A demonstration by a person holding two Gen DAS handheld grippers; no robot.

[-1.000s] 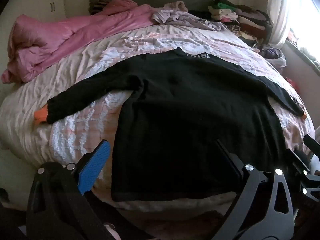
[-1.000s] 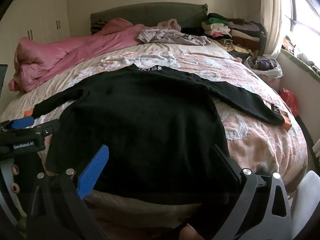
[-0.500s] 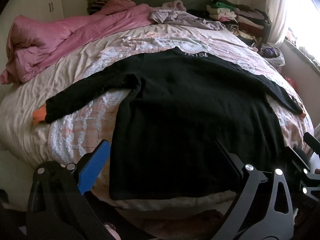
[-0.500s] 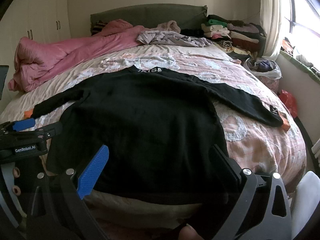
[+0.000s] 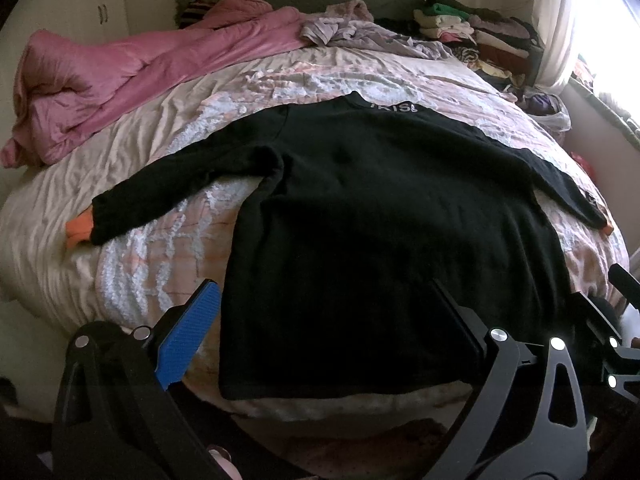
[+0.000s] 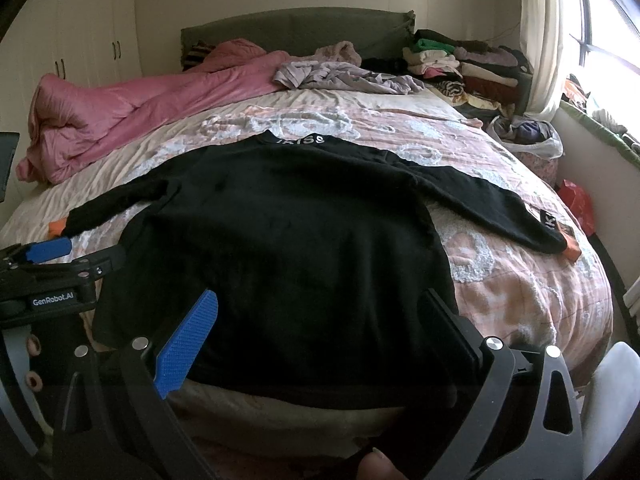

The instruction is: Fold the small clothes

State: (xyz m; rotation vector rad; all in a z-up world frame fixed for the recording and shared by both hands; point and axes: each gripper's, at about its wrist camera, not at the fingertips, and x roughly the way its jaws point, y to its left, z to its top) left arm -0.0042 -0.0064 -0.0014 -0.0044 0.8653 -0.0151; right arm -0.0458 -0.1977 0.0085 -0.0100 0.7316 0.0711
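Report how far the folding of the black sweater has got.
Done: the black sweater lies spread flat on the bed, both sleeves out to the sides, the collar at the far end. In hand: nothing; the left tool and right tool hover open near the hem, gripping no fabric. Left: every fold, sleeves and body alike.
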